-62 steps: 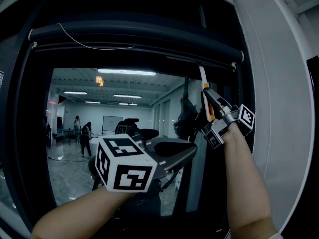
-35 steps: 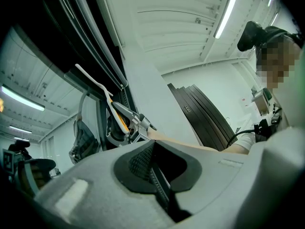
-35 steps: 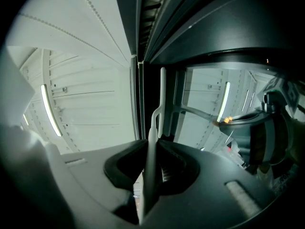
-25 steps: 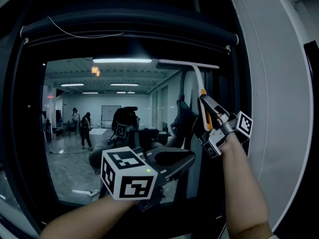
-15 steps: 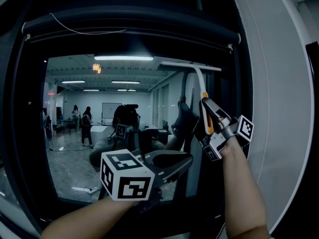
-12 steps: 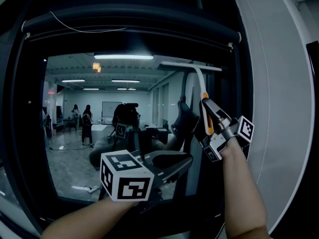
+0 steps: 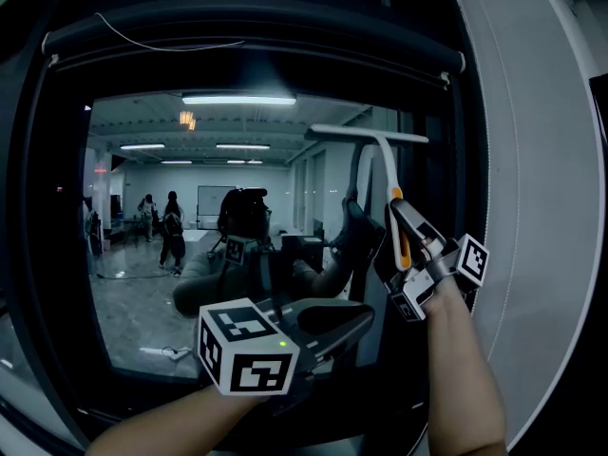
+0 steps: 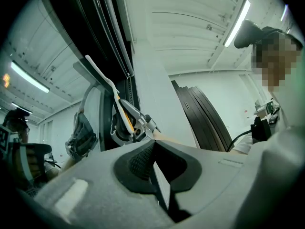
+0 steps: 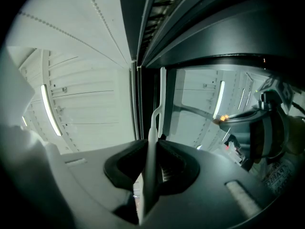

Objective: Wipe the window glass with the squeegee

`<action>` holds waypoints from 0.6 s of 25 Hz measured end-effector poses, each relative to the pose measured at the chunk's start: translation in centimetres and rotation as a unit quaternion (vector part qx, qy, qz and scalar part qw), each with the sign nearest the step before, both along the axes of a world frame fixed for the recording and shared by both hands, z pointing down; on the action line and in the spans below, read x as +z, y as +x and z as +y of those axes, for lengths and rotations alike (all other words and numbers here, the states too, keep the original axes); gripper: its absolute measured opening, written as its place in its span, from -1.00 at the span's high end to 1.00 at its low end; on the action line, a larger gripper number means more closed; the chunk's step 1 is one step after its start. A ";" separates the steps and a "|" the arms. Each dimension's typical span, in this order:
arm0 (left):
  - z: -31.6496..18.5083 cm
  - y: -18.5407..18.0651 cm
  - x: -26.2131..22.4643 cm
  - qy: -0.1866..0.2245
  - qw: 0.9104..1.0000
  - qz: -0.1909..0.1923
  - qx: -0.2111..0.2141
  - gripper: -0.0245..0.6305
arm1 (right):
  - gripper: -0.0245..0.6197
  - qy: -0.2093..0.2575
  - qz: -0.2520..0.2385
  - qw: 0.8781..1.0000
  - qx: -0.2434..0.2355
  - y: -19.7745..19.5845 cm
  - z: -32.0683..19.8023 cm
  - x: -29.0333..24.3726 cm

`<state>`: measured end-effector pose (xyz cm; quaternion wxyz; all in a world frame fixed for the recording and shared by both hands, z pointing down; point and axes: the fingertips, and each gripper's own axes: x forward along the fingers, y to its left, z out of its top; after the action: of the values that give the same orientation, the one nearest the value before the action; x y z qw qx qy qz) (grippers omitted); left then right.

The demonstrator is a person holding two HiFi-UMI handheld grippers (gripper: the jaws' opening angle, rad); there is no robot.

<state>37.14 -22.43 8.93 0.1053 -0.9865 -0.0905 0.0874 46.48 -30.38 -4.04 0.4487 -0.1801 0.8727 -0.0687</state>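
The window glass [image 7: 142, 236] is dark and mirrors a lit room. A squeegee with a white T-shaped blade [image 7: 370, 134] lies against the glass's right part, its blade horizontal, its white and orange handle [image 7: 400, 240] running down into my right gripper [image 7: 397, 221], which is shut on the squeegee's handle. In the right gripper view the handle [image 9: 151, 142] stands between the closed jaws of the right gripper [image 9: 148, 149], blade [image 9: 162, 94] beyond. My left gripper [image 7: 359, 313] hangs lower and to the left, off the glass, shut with nothing in it. The left gripper view shows that gripper [image 8: 153, 149] closed, the squeegee [image 8: 102, 75] beyond.
A rolled-up dark blind [image 7: 247, 41] spans the top of the window just above the blade. A black frame post [image 7: 446, 198] and a white wall [image 7: 537, 207] stand directly right of the squeegee. The lower frame [image 7: 123, 397] runs under the left gripper.
The squeegee blade has come down from beside the blind, and my right gripper has lowered with it. The left gripper has sunk slightly, still shut.
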 end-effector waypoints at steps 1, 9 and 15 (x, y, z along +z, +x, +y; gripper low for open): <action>0.1 -0.1 0.5 -0.001 1.000 0.001 0.001 0.93 | 0.72 0.000 0.000 1.000 -0.001 0.0 0.1 0.8; 1.0 0.1 3.8 -0.008 1.000 -0.001 0.008 0.93 | 0.72 -0.001 -0.006 1.000 -0.002 0.0 0.4 4.7; 1.1 0.0 4.5 -0.020 1.000 0.003 0.008 0.93 | 0.72 -0.006 -0.012 1.000 -0.003 -0.2 0.5 6.0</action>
<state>37.09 -21.37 13.41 0.0854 -0.9873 -0.0967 0.0926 46.25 -29.89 1.97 0.4582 -0.1792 0.8671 -0.0778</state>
